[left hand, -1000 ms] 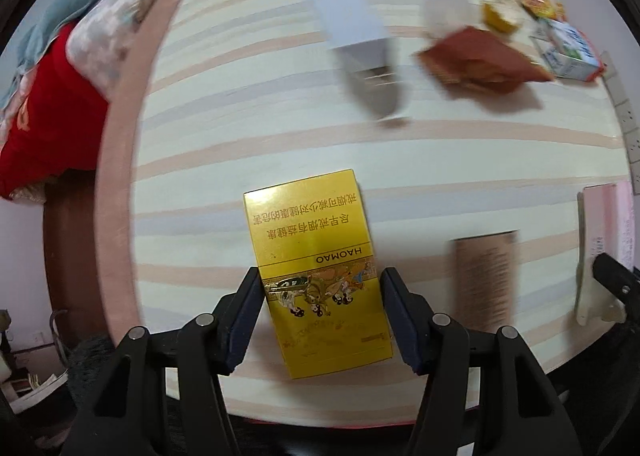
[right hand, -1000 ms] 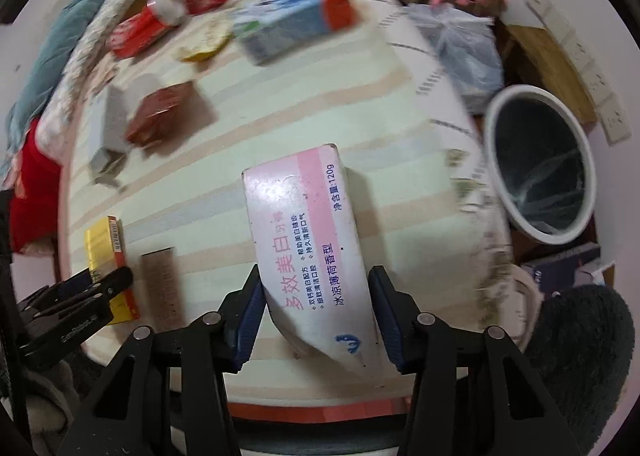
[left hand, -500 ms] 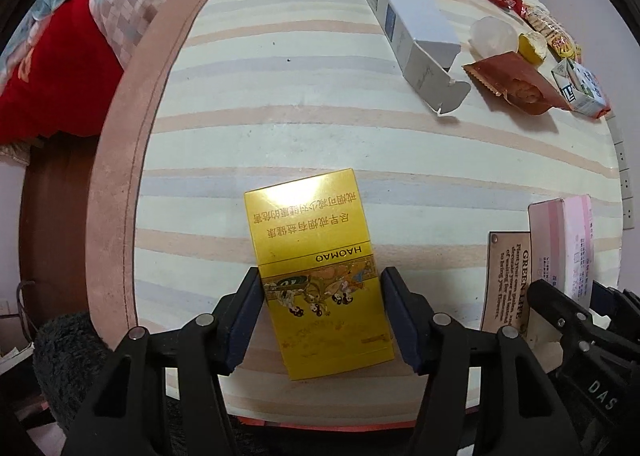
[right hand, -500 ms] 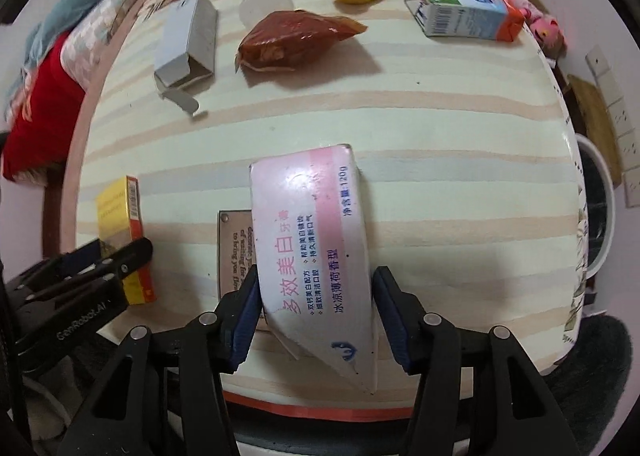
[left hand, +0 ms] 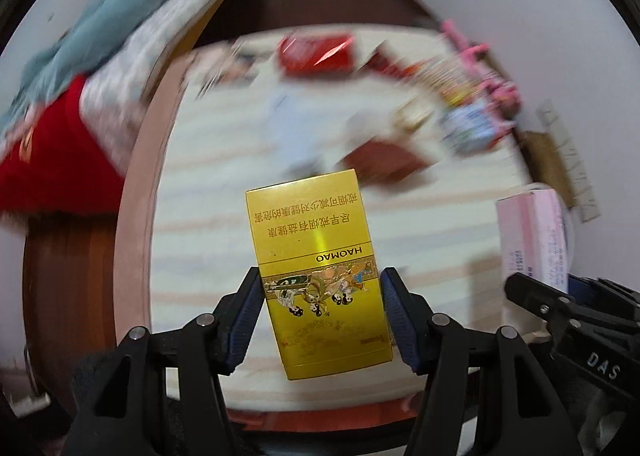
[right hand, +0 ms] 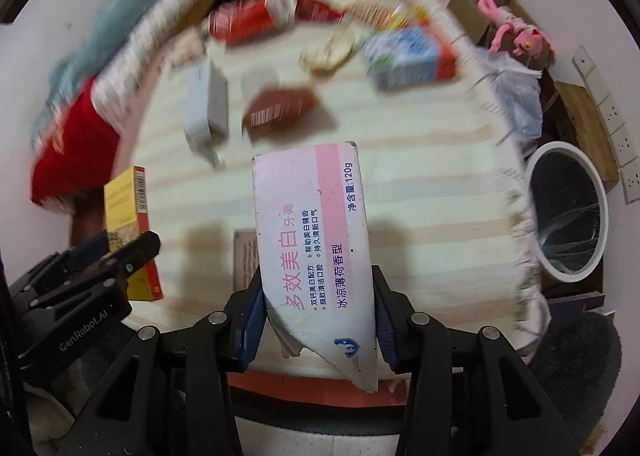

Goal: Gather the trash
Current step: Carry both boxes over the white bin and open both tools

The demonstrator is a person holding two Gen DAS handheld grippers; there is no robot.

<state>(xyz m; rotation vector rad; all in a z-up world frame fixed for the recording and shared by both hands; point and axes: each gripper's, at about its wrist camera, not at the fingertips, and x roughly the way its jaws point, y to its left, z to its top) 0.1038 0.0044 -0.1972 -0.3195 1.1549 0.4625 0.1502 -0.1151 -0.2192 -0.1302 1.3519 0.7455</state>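
While the left gripper clamps the yellow pack, the right gripper (just tightened) pinches the pink carton.

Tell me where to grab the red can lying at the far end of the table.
Grip the red can across its round body at mid-length, coming from above. It lies on its side on the table, so the ends face sideways and only the curved sides give the fingers opposing surfaces. Blur hides any dents.

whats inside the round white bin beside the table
In the right wrist view, the round white bin holds a clear plastic liner over a dark interior. No trash shows inside; its bottom is too dark to tell.
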